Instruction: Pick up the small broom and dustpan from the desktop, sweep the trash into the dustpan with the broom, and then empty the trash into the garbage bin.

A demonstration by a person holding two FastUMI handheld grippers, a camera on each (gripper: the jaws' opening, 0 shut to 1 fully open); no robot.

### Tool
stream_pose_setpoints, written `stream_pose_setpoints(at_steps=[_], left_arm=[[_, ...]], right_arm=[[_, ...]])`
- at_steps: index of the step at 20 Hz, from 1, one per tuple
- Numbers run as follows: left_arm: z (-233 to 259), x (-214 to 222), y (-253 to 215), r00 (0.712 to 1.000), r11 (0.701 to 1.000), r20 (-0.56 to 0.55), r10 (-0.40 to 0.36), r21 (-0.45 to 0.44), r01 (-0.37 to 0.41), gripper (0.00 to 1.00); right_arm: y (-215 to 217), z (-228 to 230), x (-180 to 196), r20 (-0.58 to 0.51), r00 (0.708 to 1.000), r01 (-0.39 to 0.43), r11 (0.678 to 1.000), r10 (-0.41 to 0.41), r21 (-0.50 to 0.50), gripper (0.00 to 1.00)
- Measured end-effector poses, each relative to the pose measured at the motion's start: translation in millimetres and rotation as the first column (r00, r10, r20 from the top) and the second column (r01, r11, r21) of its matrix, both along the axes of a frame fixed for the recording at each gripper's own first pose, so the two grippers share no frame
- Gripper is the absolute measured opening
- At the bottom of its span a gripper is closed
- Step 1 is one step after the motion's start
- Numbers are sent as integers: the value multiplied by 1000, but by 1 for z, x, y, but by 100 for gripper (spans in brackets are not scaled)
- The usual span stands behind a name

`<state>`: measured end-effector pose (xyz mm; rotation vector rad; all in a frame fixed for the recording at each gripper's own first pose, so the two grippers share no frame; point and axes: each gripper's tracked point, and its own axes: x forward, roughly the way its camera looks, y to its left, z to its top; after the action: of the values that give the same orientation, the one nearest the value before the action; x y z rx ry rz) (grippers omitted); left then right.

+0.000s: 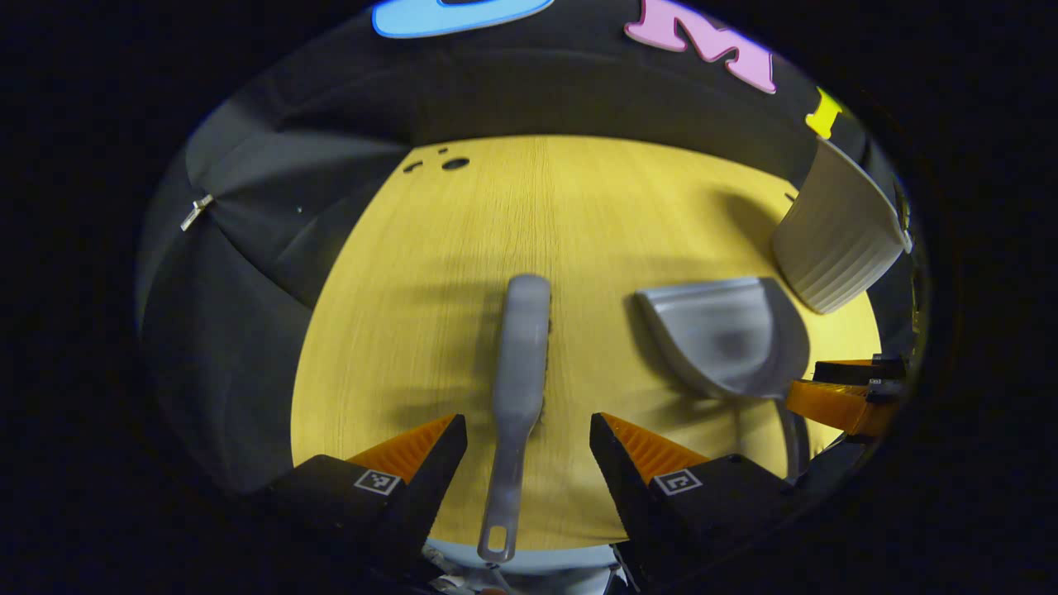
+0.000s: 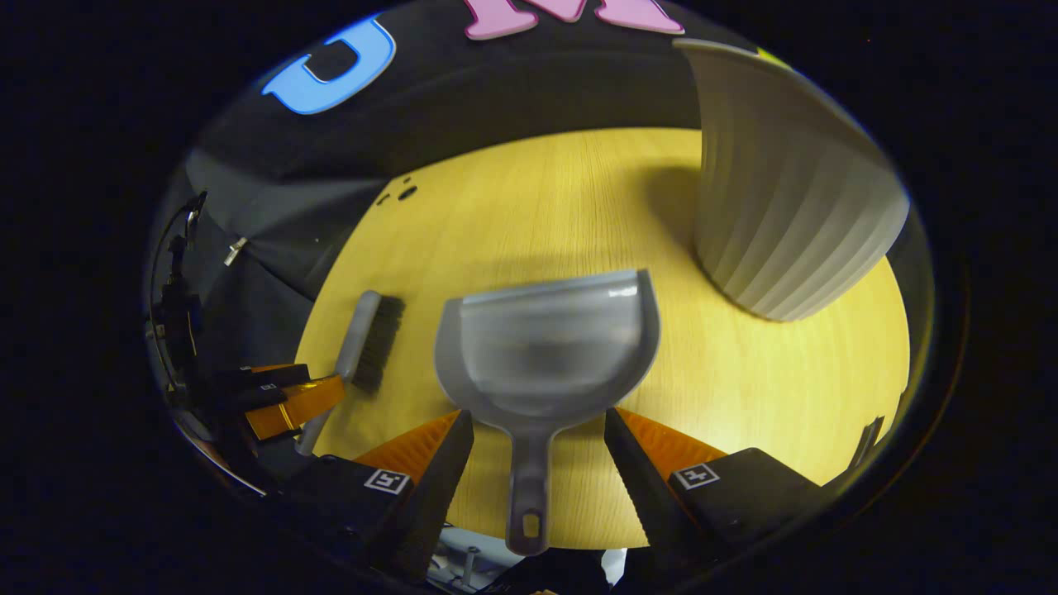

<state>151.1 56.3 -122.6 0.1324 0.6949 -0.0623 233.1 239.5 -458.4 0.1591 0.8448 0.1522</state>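
Observation:
A small grey broom (image 1: 519, 388) lies on the yellow wooden desktop (image 1: 463, 248), handle toward me. My left gripper (image 1: 527, 438) is open, one finger on each side of the broom's handle, not touching it. The grey dustpan (image 2: 550, 347) lies flat with its handle toward me, and my right gripper (image 2: 537, 434) is open astride that handle. In the left gripper view the dustpan (image 1: 727, 335) lies right of the broom, with the right gripper (image 1: 843, 392) beside it. In the right gripper view the broom (image 2: 364, 343) and the left gripper (image 2: 285, 397) are at the left.
A white ribbed garbage bin (image 2: 777, 207) stands on the desktop behind and right of the dustpan; it is also at the far right in the left gripper view (image 1: 835, 231). Small dark holes (image 1: 446, 163) mark the desktop's far left corner. Black cloth walls surround the table.

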Motion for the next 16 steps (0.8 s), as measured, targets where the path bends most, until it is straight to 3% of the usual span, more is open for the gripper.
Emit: stream_pose_setpoints(at_steps=[3, 6, 12, 16], left_arm=[[46, -20, -12, 991, 999, 134, -1, -37, 6, 95], [87, -43, -28, 961, 997, 278, -10, -77, 33, 95], [145, -106, -40, 811, 995, 580, 77, -94, -27, 95], [152, -144, -66, 754, 987, 646, 116, -157, -18, 95]], right_arm=[[-13, 47, -4, 155, 988, -22, 999, 27, -36, 99], [-25, 87, -15, 284, 958, -18, 998, 36, -65, 99], [-54, 147, -45, 480, 875, 22, 987, 60, -162, 99], [-69, 161, -68, 539, 838, 19, 982, 88, -190, 99]])
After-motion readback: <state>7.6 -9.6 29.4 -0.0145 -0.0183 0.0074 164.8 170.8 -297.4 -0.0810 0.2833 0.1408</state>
